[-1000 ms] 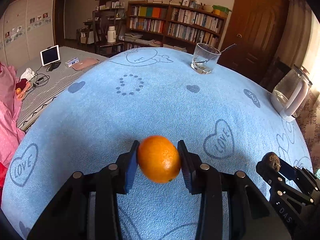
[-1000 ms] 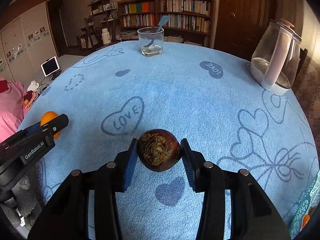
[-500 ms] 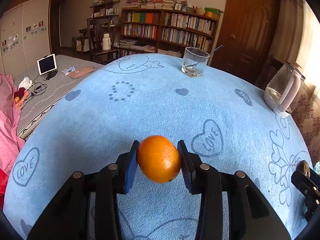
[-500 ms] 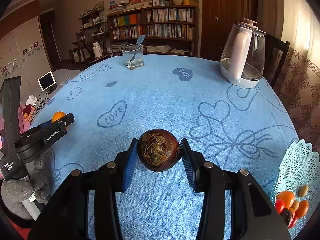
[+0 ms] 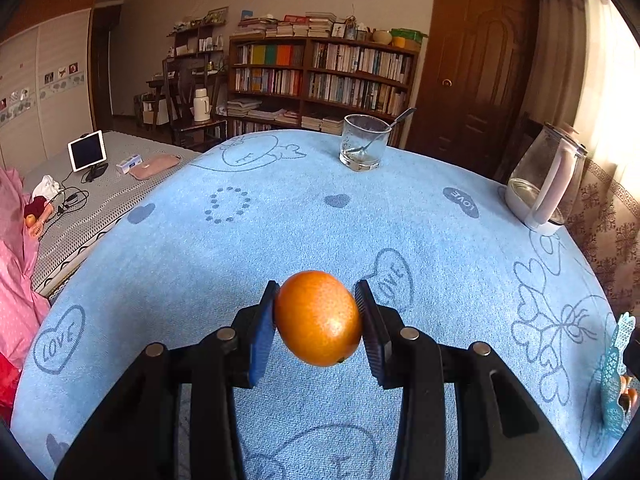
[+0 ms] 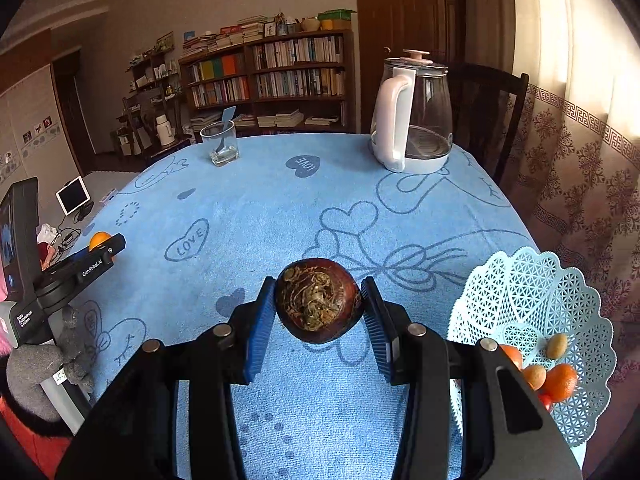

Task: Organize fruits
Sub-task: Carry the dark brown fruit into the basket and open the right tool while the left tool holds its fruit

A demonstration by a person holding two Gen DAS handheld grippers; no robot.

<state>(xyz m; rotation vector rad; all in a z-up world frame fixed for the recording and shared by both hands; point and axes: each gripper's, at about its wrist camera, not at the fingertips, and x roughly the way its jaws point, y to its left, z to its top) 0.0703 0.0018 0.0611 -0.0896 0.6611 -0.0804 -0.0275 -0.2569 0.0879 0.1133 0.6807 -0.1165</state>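
Claws (image 5: 318, 318) (image 6: 319, 312) grip fruit above blue tablecloth (image 5: 280, 232), bookshelf (image 5: 320, 76) behind.

Your left gripper (image 5: 318, 322) and right gripper (image 6: 319, 312) are black, with ribbed blue pads (image 6: 259, 330), silver screws, and white "GenRobot.AI" lettering

**What everything looked like it was made of**

The tablecloth (image 5: 280, 240) was fuzzy blue terry cloth. The orange (image 5: 318, 318) had glossy, pitted skin; the brown fruit (image 6: 319, 300) looked dull and fibrous. The basket (image 6: 560, 300) was lacy matt plastic, the kettle (image 6: 416, 120) clear glass with smooth white plastic.
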